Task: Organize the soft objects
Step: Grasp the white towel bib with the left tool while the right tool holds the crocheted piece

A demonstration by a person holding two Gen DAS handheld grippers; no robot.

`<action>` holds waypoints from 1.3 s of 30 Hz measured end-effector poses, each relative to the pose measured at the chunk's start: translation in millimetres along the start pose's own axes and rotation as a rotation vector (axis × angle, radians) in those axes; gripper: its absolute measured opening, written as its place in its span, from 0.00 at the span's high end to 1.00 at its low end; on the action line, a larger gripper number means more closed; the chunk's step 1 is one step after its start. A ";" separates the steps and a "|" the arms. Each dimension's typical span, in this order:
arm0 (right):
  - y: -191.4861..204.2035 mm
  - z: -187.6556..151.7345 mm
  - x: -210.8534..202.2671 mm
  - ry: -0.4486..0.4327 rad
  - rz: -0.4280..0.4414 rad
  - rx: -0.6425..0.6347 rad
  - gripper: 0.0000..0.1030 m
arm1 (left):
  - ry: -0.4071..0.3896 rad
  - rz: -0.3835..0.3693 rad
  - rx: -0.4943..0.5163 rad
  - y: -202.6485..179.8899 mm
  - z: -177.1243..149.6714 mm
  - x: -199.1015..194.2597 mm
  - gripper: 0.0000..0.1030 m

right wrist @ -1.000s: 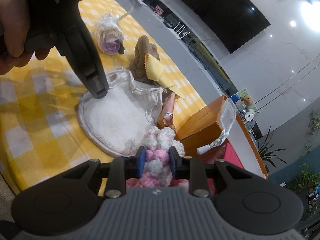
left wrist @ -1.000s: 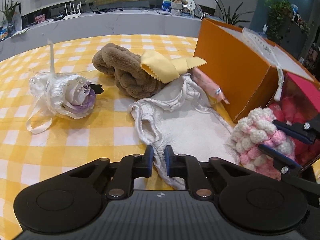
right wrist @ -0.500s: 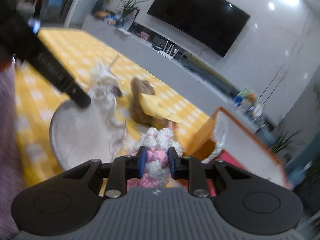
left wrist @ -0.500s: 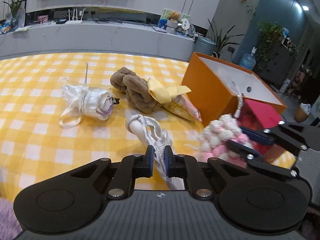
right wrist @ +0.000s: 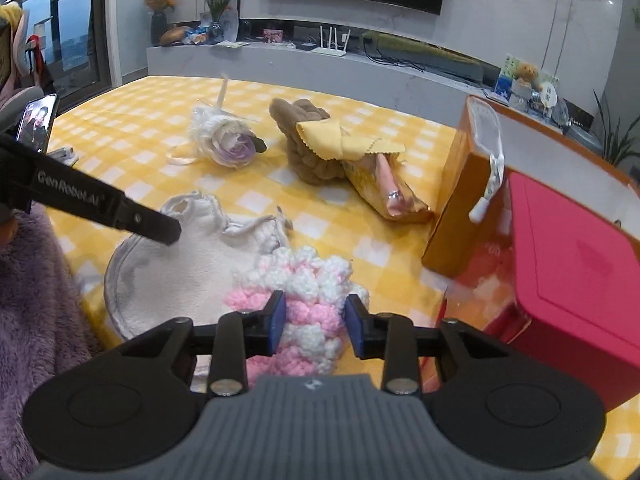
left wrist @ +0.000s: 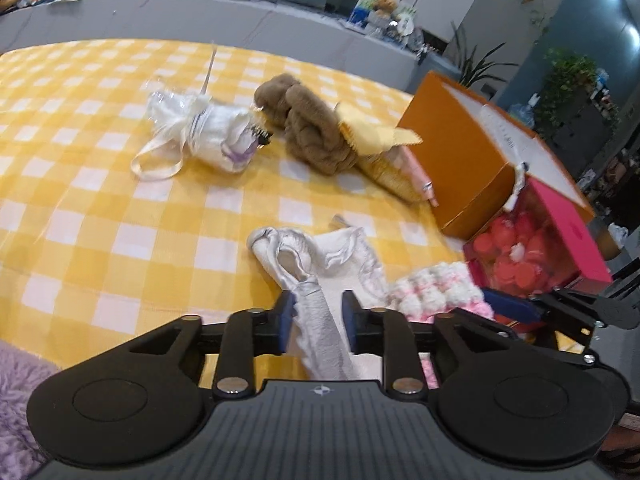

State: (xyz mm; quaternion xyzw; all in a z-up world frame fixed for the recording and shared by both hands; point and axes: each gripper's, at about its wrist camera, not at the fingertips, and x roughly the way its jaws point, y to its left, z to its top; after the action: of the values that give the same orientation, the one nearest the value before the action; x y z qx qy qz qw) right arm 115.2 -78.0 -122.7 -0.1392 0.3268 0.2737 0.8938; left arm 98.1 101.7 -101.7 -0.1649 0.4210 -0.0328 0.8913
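Note:
My left gripper (left wrist: 318, 322) has its jaws parted around the edge of a white satin-trimmed pouch (left wrist: 320, 264) that lies on the yellow checked cloth (left wrist: 120, 216); the pads look slack on it. My right gripper (right wrist: 315, 322) is shut on a pink and white crochet piece (right wrist: 304, 280), held low beside the pouch (right wrist: 180, 268). The crochet piece also shows in the left wrist view (left wrist: 436, 290). A white wrapped rose (left wrist: 212, 140), a brown plush scrunchie (left wrist: 312, 136) and a yellow cloth (left wrist: 372, 136) lie further back.
An orange box (left wrist: 472, 160) and a pink box of red balls (left wrist: 536, 248) stand at the right. A yellow packet with a pink item (right wrist: 384, 188) leans by the orange box. Purple fleece (right wrist: 36, 320) is at the near left edge.
The left jaws have opened from shut on the pouch's edge, and the pouch has been pulled toward the near edge and bunched. The right gripper has swung level, still holding the crochet piece.

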 end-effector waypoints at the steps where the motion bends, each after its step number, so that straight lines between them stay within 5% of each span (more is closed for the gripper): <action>1: -0.1 -0.1 1.1 0.005 0.004 0.003 0.59 | 0.007 0.016 0.009 -0.9 -0.5 1.5 0.62; 6: -8.3 -1.6 1.4 0.013 0.031 0.064 0.47 | 0.102 0.101 0.063 -8.2 -5.0 15.1 0.42; 11: -4.8 -4.2 -2.3 0.009 0.134 0.090 0.16 | 0.146 0.120 0.060 -6.5 -5.1 23.3 0.25; 14: 8.2 -6.8 1.0 0.026 0.089 0.003 0.19 | 0.152 0.122 0.076 -7.7 -6.7 24.5 0.24; 20: 4.8 -9.6 8.0 0.062 0.081 0.015 0.46 | 0.164 0.134 0.163 -22.7 -9.5 30.3 0.15; 28: 7.3 -12.2 7.0 0.057 0.082 -0.009 0.51 | 0.135 0.134 0.219 -29.4 -15.0 28.5 0.43; 33: 6.9 -12.4 7.5 0.059 0.086 -0.006 0.51 | 0.118 0.094 0.266 -36.1 -18.0 26.4 0.71; 39: 4.7 -13.1 0.0 0.023 0.081 -0.003 0.64 | 0.050 0.060 0.208 -29.8 -14.4 12.7 0.83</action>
State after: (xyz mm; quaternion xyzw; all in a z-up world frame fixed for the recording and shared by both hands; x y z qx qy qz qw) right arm 105.8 -79.8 -132.8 -0.1304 0.3419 0.3086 0.8780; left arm 97.7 67.3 -110.0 -0.0579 0.4421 -0.0539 0.8935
